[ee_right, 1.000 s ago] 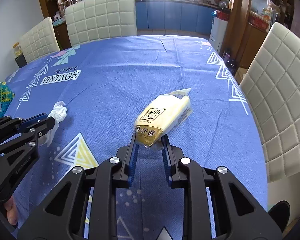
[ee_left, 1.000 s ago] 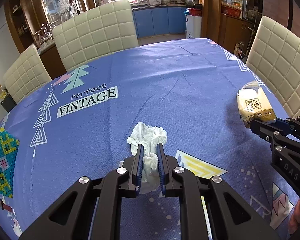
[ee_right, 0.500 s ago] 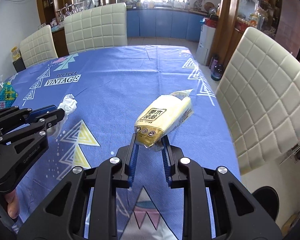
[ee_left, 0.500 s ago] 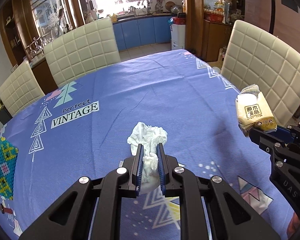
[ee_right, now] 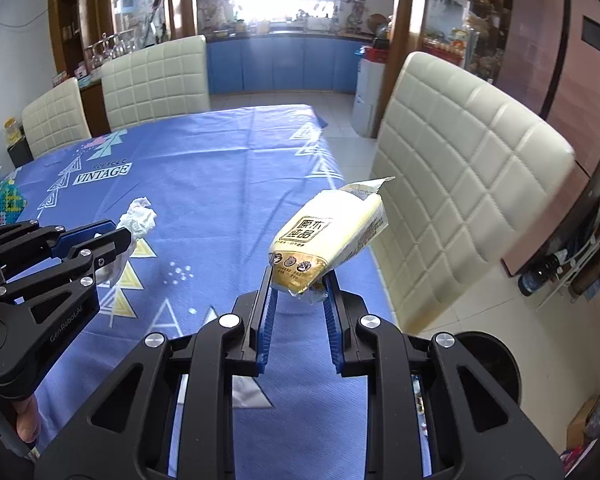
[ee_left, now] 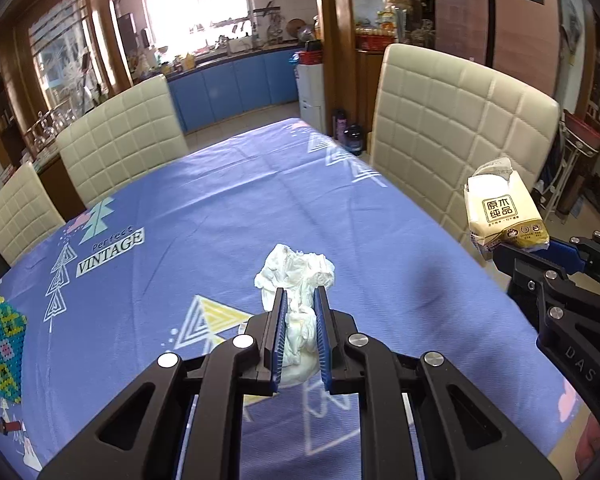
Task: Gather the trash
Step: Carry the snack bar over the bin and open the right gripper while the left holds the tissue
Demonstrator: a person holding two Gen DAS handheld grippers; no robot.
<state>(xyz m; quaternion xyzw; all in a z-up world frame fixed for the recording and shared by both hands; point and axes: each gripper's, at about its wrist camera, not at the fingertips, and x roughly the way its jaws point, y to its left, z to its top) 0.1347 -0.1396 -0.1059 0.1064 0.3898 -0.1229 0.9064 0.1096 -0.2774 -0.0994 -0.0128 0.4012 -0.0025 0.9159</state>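
My left gripper (ee_left: 299, 300) is shut on a crumpled white tissue (ee_left: 296, 276), lifted above the blue tablecloth (ee_left: 220, 216). The same tissue (ee_right: 138, 218) pokes out of the left gripper (ee_right: 126, 236) at the left of the right wrist view. My right gripper (ee_right: 298, 280) is shut on the bottom end of a yellow tissue pack (ee_right: 328, 236) with a torn-open top, held in the air near the table's right edge. That pack (ee_left: 500, 212) and the right gripper (ee_left: 500, 250) appear at the right of the left wrist view.
Cream padded chairs (ee_right: 460, 184) (ee_left: 120, 136) stand around the table. A dark round bin (ee_right: 488, 364) sits on the floor at the lower right. A beaded mat (ee_left: 0, 344) lies at the table's left edge. A hand (ee_right: 26, 420) holds the left gripper.
Both grippers have risen and swung right with their loads, away from the table's middle. The floor, the near chair and the dark bin have come into the right wrist view.
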